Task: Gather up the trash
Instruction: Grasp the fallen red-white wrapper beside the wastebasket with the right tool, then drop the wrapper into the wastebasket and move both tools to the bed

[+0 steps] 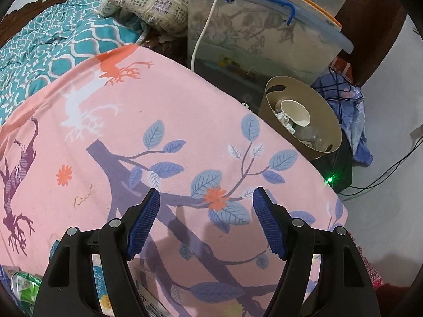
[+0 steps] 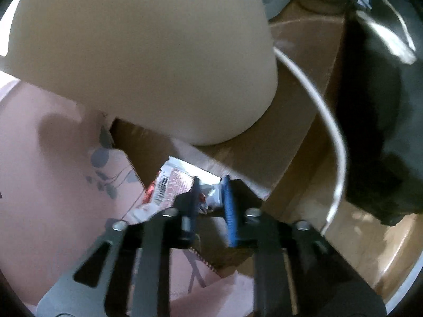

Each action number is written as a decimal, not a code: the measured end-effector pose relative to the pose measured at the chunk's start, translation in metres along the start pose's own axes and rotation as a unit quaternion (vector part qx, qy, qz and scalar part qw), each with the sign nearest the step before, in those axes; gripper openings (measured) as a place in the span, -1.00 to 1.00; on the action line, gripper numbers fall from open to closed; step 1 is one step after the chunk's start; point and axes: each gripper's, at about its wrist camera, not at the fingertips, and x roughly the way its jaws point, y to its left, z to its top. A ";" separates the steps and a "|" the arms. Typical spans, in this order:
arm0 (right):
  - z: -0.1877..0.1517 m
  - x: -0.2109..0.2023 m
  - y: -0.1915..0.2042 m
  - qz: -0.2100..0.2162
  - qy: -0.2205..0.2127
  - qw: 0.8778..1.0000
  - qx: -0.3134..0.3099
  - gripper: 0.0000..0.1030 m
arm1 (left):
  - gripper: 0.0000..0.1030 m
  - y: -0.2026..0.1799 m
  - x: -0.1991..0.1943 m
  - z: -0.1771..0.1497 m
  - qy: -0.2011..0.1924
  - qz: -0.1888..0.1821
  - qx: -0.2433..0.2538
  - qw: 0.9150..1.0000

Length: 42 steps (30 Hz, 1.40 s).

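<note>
The left gripper [image 1: 206, 198] points steeply down, its jaws spread wide and empty. The right gripper [image 2: 210, 185] tilts down, jaws nearly together, pinching something thin.

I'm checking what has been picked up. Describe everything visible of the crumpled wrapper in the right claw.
The crumpled silvery foil wrapper has red print, a black barcode on a white patch and a zigzag-cut top edge. It looks like thin, creased plastic foil, flattened and empty. It is pinched at one end between the blue pads of the right claw, the rest sticking out to the left. It hangs in front of the tan bin's wall, above the pink bedsheet. The picture is blurred, so the print is unreadable.
</note>
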 end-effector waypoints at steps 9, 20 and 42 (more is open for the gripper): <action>0.012 -0.098 -0.008 -0.013 -0.096 0.995 0.010 -0.88 | 0.35 -0.001 -0.011 0.006 -0.017 -0.004 -0.002 1.000; 0.089 -0.264 0.118 -0.014 -0.244 0.956 -0.163 -0.88 | 0.35 0.045 -0.061 -0.016 -0.055 0.034 -0.032 0.997; 0.181 -0.157 0.166 -0.106 -0.187 0.975 -0.054 0.78 | 0.49 0.234 -0.221 -0.193 -0.135 0.160 -0.259 0.943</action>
